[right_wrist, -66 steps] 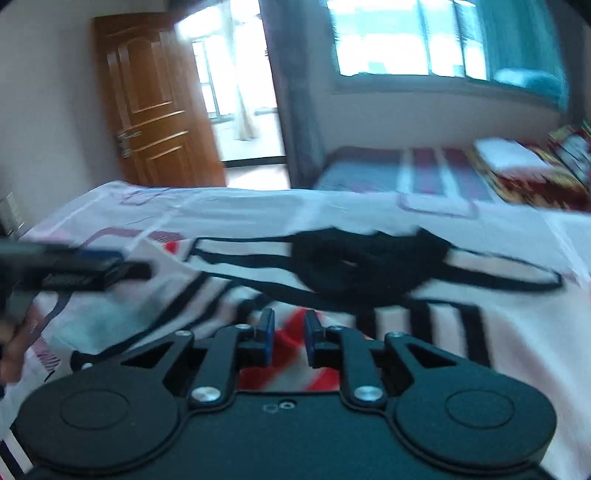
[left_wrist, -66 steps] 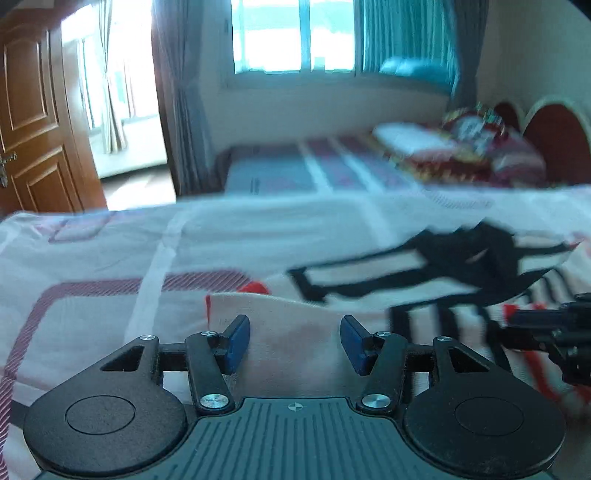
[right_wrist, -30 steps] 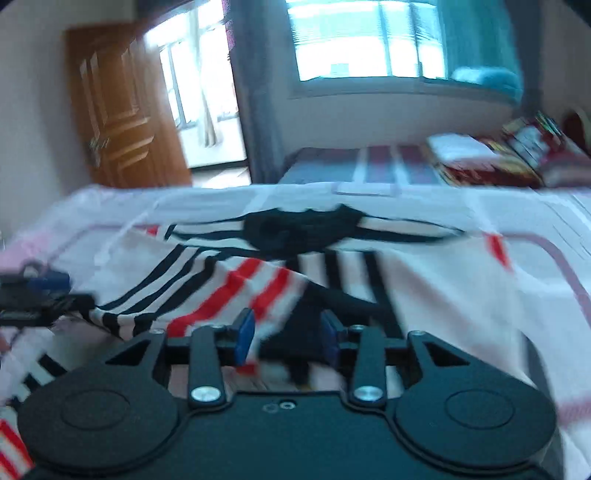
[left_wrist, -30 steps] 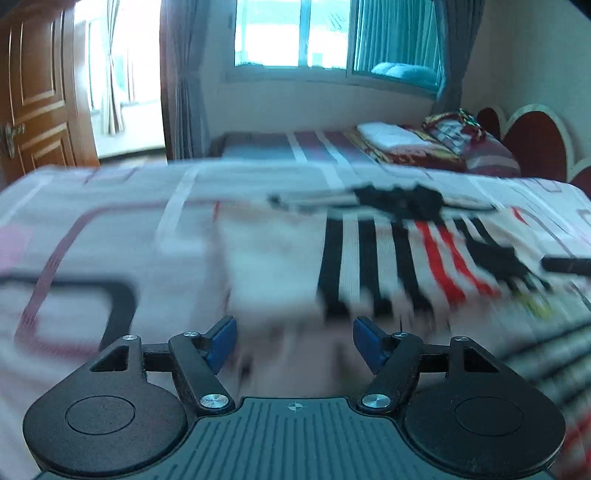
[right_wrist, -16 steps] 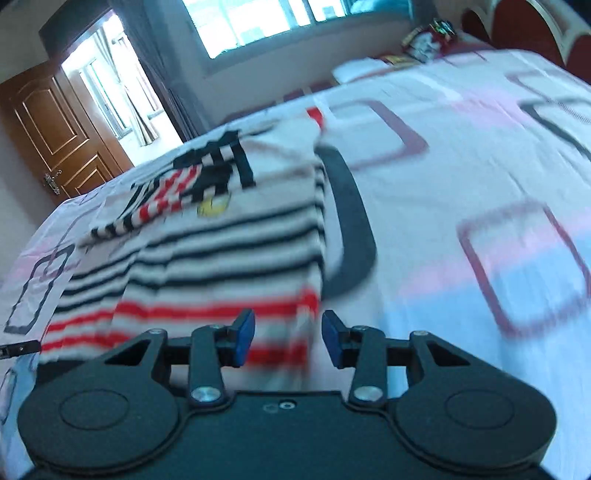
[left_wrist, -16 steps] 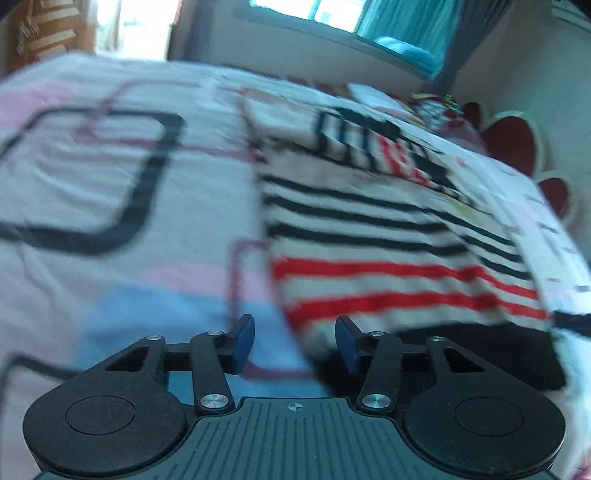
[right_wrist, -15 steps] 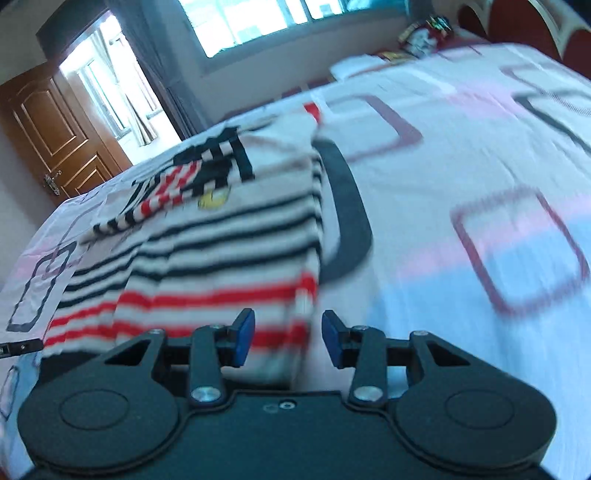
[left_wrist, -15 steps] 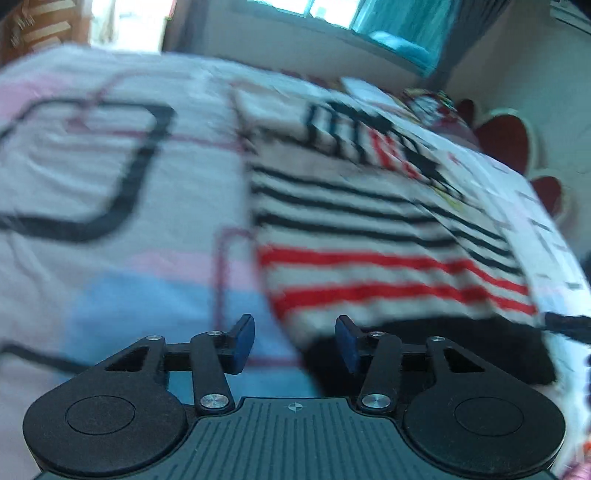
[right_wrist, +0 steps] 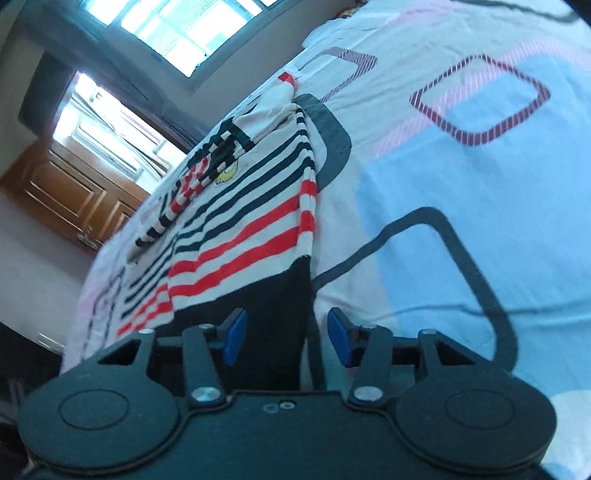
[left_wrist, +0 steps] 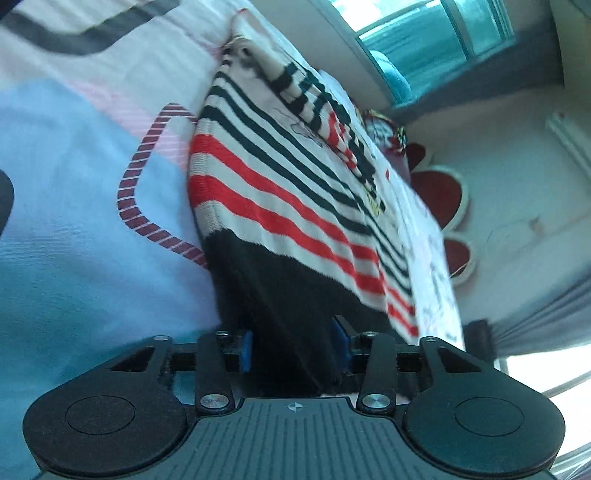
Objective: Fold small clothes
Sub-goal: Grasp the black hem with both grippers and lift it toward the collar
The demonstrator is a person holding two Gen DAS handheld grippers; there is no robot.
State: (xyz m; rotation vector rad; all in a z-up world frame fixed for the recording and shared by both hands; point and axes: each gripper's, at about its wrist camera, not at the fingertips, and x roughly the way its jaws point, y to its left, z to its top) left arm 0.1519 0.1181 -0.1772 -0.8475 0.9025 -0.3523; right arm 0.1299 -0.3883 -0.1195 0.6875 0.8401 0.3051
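A small striped knit sweater [left_wrist: 280,177], white with black and red stripes and a black hem, lies flat on the bed. Its sleeves are folded in over the chest. My left gripper [left_wrist: 293,350] is open, and the hem's left corner sits between its blue pads without being pinched. In the right wrist view the sweater [right_wrist: 240,221] runs away from me. My right gripper [right_wrist: 286,338] is open with the hem's right corner between its pads. Both cameras are tilted sideways.
The bedsheet [left_wrist: 66,184] is white, pink and light blue with dark and red square outlines. A red headboard [left_wrist: 439,188] and a window [left_wrist: 436,40] lie beyond in the left wrist view. A wooden door [right_wrist: 70,192] and a window [right_wrist: 192,26] show in the right wrist view.
Both grippers dropped from the sweater's upper part to its black hem and rolled sideways. The hem corners now lie between the open pads on each side.
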